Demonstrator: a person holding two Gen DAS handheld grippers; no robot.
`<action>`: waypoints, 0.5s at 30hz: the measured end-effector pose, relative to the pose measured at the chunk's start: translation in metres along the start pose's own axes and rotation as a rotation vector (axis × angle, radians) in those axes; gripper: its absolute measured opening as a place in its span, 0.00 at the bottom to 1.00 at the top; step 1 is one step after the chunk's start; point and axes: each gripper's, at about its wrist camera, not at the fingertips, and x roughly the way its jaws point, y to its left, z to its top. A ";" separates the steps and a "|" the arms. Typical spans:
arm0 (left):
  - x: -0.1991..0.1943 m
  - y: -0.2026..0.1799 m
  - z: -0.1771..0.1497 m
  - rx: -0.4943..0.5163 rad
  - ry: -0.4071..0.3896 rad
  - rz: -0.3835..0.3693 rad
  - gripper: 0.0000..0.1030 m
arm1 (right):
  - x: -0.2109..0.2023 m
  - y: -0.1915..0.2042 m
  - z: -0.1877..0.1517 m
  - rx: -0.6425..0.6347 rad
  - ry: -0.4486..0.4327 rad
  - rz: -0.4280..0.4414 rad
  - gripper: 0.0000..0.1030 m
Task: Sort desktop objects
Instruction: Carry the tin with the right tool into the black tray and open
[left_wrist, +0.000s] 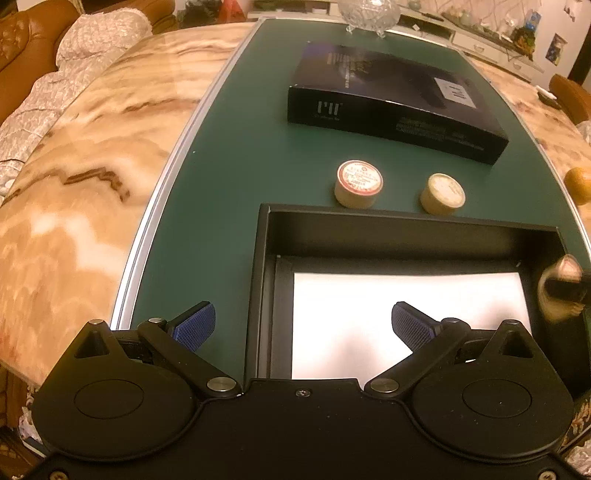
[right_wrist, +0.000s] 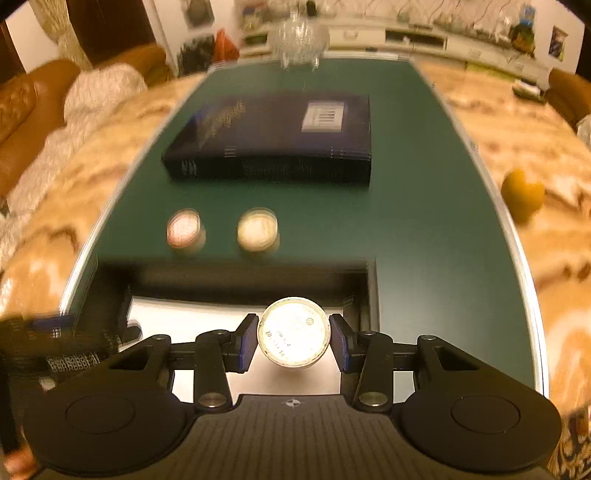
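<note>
Open black tray and one round tin gripped above it.

Spread wide with nothing between its blue pads, the left hand-held gripper (left_wrist: 303, 328) hangs over the near-left corner of the black tray (left_wrist: 406, 230), which has a white sheet (left_wrist: 369, 314) on its floor; just past the tray's far rim stand the red-labelled tin (left_wrist: 358, 183) and the pale tin (left_wrist: 442, 194), apart from each other, with the dark box (left_wrist: 395, 105) further back on the green mat (left_wrist: 229, 173). Right view, blurred: the right hand-held gripper (right_wrist: 293, 338) is clamped on a round tin (right_wrist: 293, 331) over the tray's white sheet; an orange fruit (right_wrist: 522, 194) lies on the marble table (right_wrist: 517, 122).
</note>
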 end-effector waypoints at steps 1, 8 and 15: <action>-0.002 0.000 -0.001 -0.001 0.000 -0.001 1.00 | 0.004 0.001 -0.006 -0.002 0.016 -0.014 0.44; -0.015 0.005 -0.008 0.000 -0.011 0.013 1.00 | 0.031 0.003 -0.023 0.008 0.088 -0.057 0.44; -0.014 0.007 -0.007 -0.008 -0.006 0.023 1.00 | 0.034 0.012 -0.027 -0.024 0.112 -0.082 0.44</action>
